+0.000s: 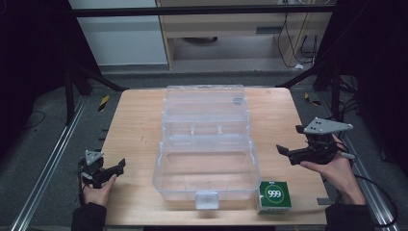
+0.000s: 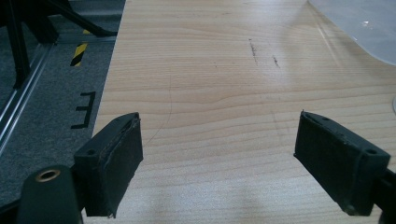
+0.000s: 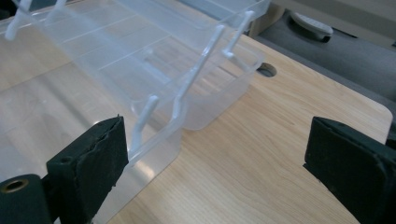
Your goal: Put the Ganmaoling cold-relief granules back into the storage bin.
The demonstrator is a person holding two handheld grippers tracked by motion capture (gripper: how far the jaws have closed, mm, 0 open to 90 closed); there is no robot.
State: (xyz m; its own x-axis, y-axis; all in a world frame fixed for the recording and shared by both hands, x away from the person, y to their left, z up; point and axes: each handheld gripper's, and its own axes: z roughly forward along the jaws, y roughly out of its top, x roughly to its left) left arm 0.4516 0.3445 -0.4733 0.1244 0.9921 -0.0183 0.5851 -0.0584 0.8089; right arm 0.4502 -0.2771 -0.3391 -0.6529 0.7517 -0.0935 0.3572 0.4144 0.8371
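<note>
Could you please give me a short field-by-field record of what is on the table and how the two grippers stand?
surface: wooden table
main item: clear plastic box, lid open, nothing seen inside
other item: green carton marked 999, beside the box's near right corner
left gripper: open, holding nothing, left of the box
right gripper: open, holding nothing, right of the box
</note>
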